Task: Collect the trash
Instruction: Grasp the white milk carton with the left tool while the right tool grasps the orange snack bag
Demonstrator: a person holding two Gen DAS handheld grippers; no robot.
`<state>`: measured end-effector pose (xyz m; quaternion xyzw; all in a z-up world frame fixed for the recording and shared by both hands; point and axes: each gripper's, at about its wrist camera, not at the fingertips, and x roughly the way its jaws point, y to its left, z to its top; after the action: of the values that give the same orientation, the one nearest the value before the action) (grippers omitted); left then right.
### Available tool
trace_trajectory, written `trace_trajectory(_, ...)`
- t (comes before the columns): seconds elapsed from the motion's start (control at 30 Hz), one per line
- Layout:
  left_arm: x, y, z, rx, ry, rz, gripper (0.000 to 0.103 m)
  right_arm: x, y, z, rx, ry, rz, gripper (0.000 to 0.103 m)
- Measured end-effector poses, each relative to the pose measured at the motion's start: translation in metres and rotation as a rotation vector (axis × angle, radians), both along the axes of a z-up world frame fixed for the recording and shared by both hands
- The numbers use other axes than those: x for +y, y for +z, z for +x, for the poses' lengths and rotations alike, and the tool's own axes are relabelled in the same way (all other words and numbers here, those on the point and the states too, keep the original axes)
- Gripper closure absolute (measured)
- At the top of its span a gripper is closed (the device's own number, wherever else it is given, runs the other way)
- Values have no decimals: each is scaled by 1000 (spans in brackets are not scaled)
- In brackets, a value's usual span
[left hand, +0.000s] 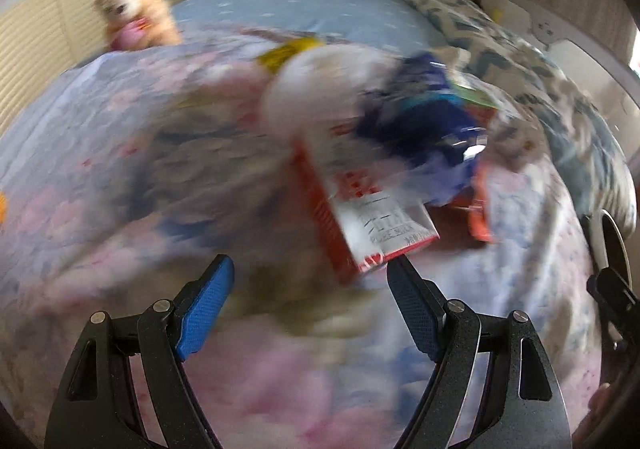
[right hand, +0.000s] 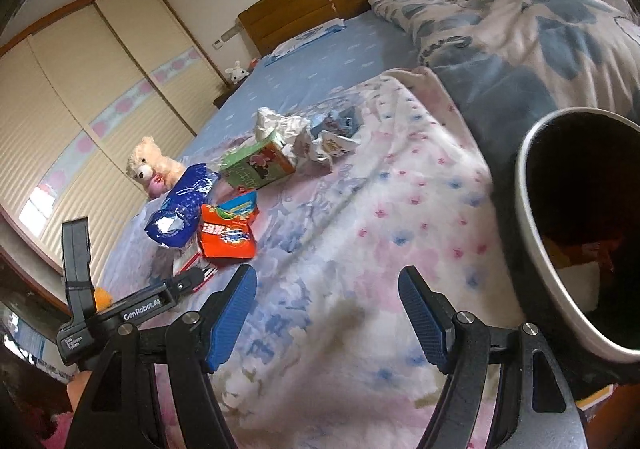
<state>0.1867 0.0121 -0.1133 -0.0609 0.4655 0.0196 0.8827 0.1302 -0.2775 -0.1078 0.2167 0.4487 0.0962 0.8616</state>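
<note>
Blue-padded jaws of the left gripper [left hand: 310, 301] stand wide apart and empty at 6 o'clock in the left wrist view, low over the flowered blanket [left hand: 120, 153], and the right gripper [right hand: 328, 313] is just as open and empty in its own view. Largest of all is the bed, its blanket carrying the litter; next comes the dark trash bin [right hand: 532, 209] with a pale rim at 3 o'clock in the right wrist view, one bin, with some scraps already inside. The trash lies in a loose cluster: in the left view a red-and-white carton [left hand: 360, 209] sits just ahead of the left jaws at about 12 o'clock from them, its near corner close to the right pad. Seen from the right view, the pile at 10 o'clock holds one blue snack bag [right hand: 180, 209], one orange packet [right hand: 226, 237], one green carton [right hand: 260, 165] and a heap of crumpled white wrappers [right hand: 304, 133], too tangled to count. One teddy bear [right hand: 148, 165] sits beyond; it looks like no trash. To take the carton well, the left hand would probably best slow down, since its view is blurred, square its jaws across the carton's narrow sides, and close without pinching blanket.
</note>
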Motion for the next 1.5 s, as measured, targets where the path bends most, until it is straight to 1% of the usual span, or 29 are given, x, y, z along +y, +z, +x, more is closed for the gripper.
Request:
trace_trajectory(0.07,20,-1,-4,1,46,7,22,7,-1,5,0,16,3,28)
trace_trajectory(0.13,37,-1,-9,-2,66,-6,22,18,-2,12,1,37,11,28)
trace_trajectory(0.27,47,2,-19,-10,42,-60,22,44,-6,27,-2,94,23,28)
trace_trajectory(0.3,45,2,-22,-12,20,-80,22,52,-8,32,1,112,25,28)
trace_trajectory(0.37,38,3,-26,-18,-17,-94,22,66,-12,43,8,141,35,28)
trace_trajectory(0.5,17,4,-20,-22,-74,-71,21,85,-20,62,32,171,39,29)
trace_trajectory(0.6,10,4,-11,-23,-87,-72,21,90,-22,67,35,174,29,29)
trace_trajectory(0.77,3,1,14,-13,-84,-44,21,86,-21,68,39,168,25,29)
trace_trajectory(0.83,1,1,21,-19,-80,-19,21,81,-22,67,41,155,29,29)
trace_trajectory(0.87,0,1,23,-20,-78,-12,22,79,-22,66,42,147,31,29)
trace_trajectory(0.93,3,1,24,-29,-80,-19,39,73,-22,64,43,132,33,29)
trace_trajectory(0.97,4,1,24,-31,-82,-13,51,71,-23,63,43,126,34,29)
trace_trajectory(1.0,6,2,21,-34,-85,-5,55,69,-22,62,43,122,37,29)
trace_trajectory(1.23,34,2,-10,-26,-72,-28,55,82,-18,65,24,145,28,30)
trace_trajectory(1.3,43,2,-20,-29,-62,-33,54,87,-19,70,23,151,16,34)
trace_trajectory(1.37,46,1,-24,-31,-59,-32,54,93,-22,77,31,158,8,35)
trace_trajectory(1.43,45,2,-24,-28,-58,-31,47,101,-27,86,46,171,-4,35)
trace_trajectory(1.5,43,2,-20,-26,-47,-26,35,110,-30,94,51,182,-36,35)
